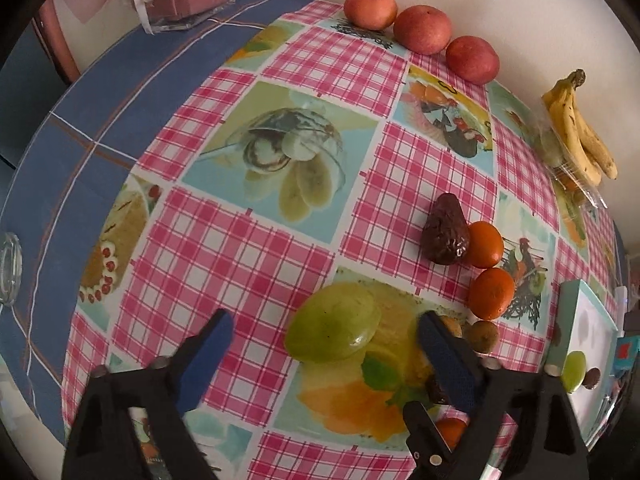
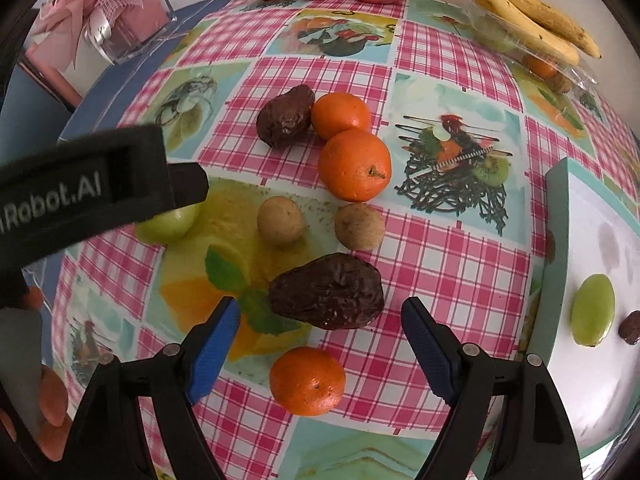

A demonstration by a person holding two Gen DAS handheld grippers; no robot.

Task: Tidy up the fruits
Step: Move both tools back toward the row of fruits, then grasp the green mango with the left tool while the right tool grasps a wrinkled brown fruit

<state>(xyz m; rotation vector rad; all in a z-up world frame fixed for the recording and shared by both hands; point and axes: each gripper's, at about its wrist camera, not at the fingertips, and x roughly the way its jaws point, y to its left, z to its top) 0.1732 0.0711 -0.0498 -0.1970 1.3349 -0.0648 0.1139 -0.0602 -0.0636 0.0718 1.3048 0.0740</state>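
Both grippers hang steeply over the table (image 1: pixel 280 208), whose pink checked oilcloth carries printed dessert pictures. The left gripper (image 1: pixel 326 336) has its blue-padded jaws spread either side of a green plum-like fruit (image 1: pixel 334 326) — the pads stand clear of it on both sides, not pressing. In the right wrist view the same green fruit (image 2: pixel 172 222) peeks out from under the left gripper's black body.

The right gripper (image 2: pixel 320 332) is likewise released, its jaws wide apart around a wrinkled dark avocado (image 2: pixel 328 290) without touching it. Just below that avocado, nearer the camera, lies a mandarin (image 2: pixel 307 380). Beyond it sit two small brownish kiwis (image 2: pixel 280 220) side by side, then two more mandarins (image 2: pixel 354 164) touching each other, with a second dark avocado (image 2: pixel 286 116) against the farther one.

Along the far wall three red apples (image 1: pixel 422 28) line up in a row — a bunch of bananas (image 1: pixel 580 128) lies to their right on a clear plastic wrapper. At the right edge a white tray (image 2: pixel 600 380) with a teal rim holds another green fruit (image 2: pixel 593 309) and something small and dark that I cannot identify.
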